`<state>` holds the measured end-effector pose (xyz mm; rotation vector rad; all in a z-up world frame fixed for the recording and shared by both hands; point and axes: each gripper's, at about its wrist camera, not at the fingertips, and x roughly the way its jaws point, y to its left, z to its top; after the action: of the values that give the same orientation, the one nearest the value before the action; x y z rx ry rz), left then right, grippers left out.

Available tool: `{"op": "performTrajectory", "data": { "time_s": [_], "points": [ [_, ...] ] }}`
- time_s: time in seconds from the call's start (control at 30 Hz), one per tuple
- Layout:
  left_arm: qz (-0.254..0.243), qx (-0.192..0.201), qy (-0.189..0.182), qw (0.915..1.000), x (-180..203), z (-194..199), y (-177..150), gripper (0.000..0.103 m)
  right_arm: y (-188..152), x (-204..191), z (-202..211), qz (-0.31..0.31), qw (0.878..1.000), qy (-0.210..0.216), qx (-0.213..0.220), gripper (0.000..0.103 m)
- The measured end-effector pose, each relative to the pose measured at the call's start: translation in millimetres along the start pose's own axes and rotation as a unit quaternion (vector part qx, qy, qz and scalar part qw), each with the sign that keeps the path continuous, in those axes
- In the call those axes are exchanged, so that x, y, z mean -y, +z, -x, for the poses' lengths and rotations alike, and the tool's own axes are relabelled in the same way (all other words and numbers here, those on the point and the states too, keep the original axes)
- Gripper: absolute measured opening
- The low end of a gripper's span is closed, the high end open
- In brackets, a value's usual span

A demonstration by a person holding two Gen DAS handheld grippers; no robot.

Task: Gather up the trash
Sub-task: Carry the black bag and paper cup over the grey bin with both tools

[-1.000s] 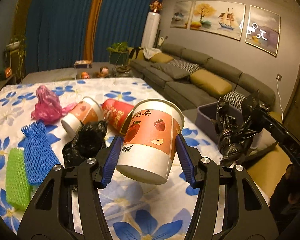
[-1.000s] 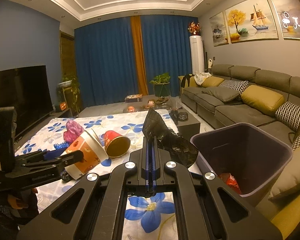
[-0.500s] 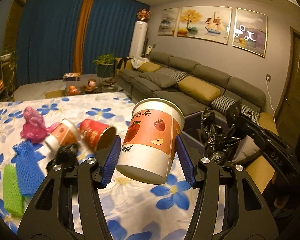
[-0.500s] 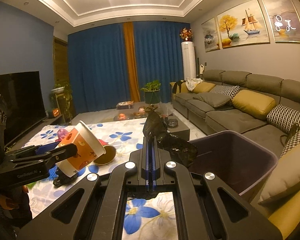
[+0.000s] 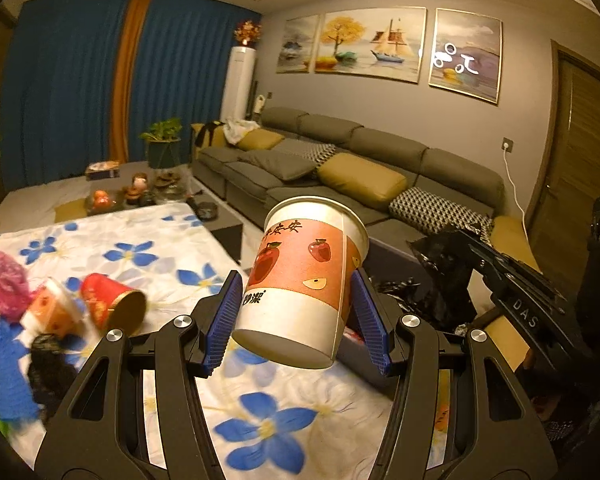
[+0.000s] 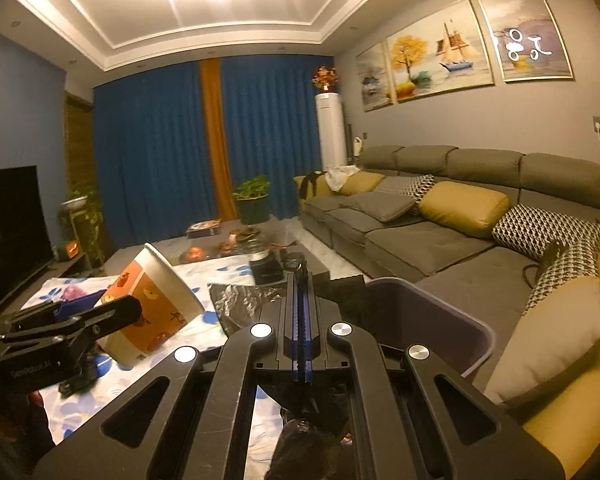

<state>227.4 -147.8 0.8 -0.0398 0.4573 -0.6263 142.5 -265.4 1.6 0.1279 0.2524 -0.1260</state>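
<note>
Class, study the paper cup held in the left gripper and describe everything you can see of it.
The paper cup is a tall, tapered cup, white at rim and base, with an orange band printed with red apples and Chinese characters. It looks like coated paper and undamaged. The left gripper clamps its lower half between blue ribbed pads, holding it in the air above the floral tablecloth, tilted with its mouth facing away. Its inside is not visible. From the right wrist view it leans towards the purple bin.

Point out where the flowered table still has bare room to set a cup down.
Bare cloth lies in front of the left hand-held gripper, right of the red cup, up to the table far edge. The left side is crowded: pink bag, blue net.
</note>
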Motion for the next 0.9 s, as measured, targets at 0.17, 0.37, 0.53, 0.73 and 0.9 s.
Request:
{"op": "performTrajectory", "data": {
  "time_s": [0.17, 0.37, 0.53, 0.73, 0.9],
  "points": [
    [-0.001, -0.006, -0.01, 0.9999, 11.8, -21.0, 1.1, 0.055, 0.1, 20.4, -9.7, -0.014, 1.0, -0.015, -0.003, 0.003],
    [0.0, -0.011, -0.018, 0.9998, 23.7, -40.1, 1.8, 0.055, -0.1, 30.0, -16.1, -0.027, 0.999, -0.019, -0.005, 0.003],
    [-0.002, -0.017, -0.024, 0.9996, 30.5, -56.5, 0.8, 0.055, -0.5, 40.5, -23.8, -0.036, 0.999, -0.025, -0.007, 0.003],
    [-0.002, -0.02, -0.03, 0.9994, 36.2, -68.1, -0.2, 0.055, -1.9, 44.1, -32.4, -0.043, 0.999, -0.027, -0.014, 0.003],
    [-0.001, -0.023, -0.032, 0.9992, 38.9, -78.3, -1.2, 0.055, -3.5, 46.5, -34.3, -0.047, 0.998, -0.028, -0.017, 0.003]
  ]
}}
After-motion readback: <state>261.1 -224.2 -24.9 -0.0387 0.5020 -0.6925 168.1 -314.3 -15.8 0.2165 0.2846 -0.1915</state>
